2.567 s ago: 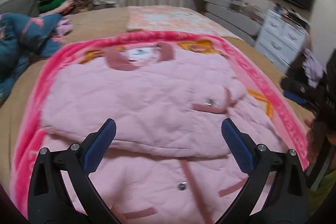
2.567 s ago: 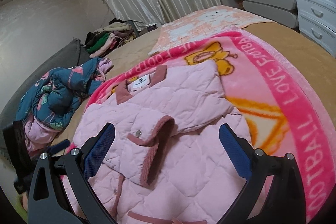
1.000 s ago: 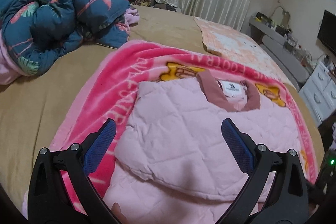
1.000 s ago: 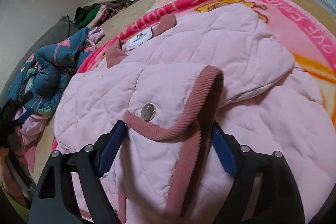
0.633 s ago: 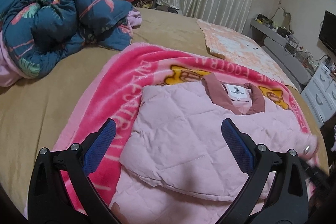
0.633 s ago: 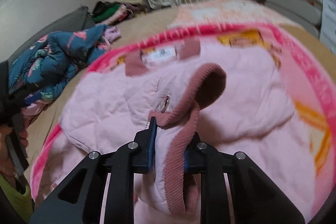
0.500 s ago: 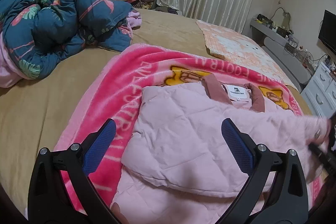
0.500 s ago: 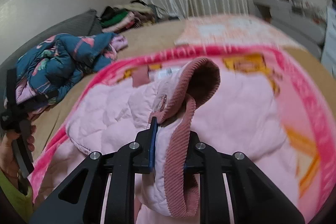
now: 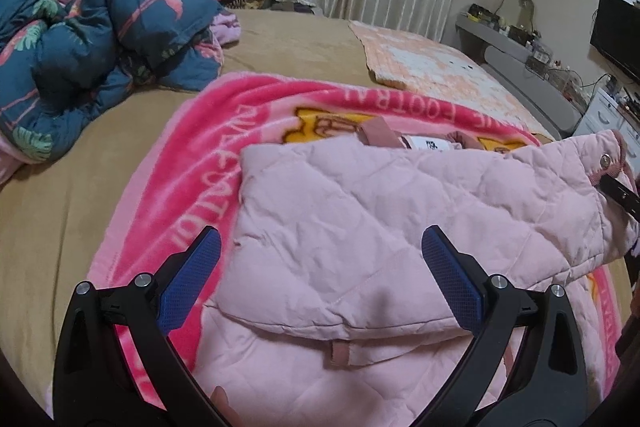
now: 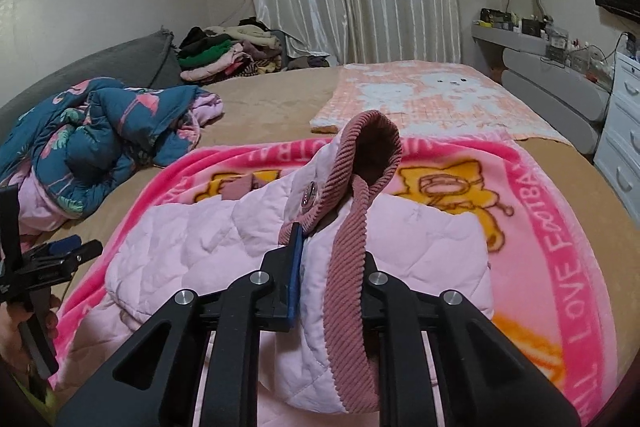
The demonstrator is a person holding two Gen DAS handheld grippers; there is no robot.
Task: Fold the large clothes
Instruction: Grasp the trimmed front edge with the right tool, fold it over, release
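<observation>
A pink quilted jacket (image 9: 360,227) lies on a pink cartoon blanket (image 9: 192,163) spread over the bed, its collar and label toward the far side. My right gripper (image 10: 326,247) is shut on the jacket's sleeve cuff (image 10: 348,163), which has dusty-rose corduroy trim and a snap button (image 10: 307,198). The cuff is raised above the jacket body, and the sleeve (image 9: 560,179) stretches to the right in the left wrist view. My left gripper (image 9: 320,243) hovers open over the jacket's near left part, with nothing between its blue pads (image 9: 188,283).
A crumpled blue floral quilt (image 9: 80,47) lies at the left of the bed. Folded clothes (image 10: 224,55) are stacked at the far side by the curtain. A peach and white blanket (image 10: 420,95) lies beyond the jacket. White drawers (image 10: 624,131) and a grey shelf stand at the right.
My right gripper closed on the sleeve cuff and lifted it off the jacket body. The left gripper stayed open and hardly moved over the last second.
</observation>
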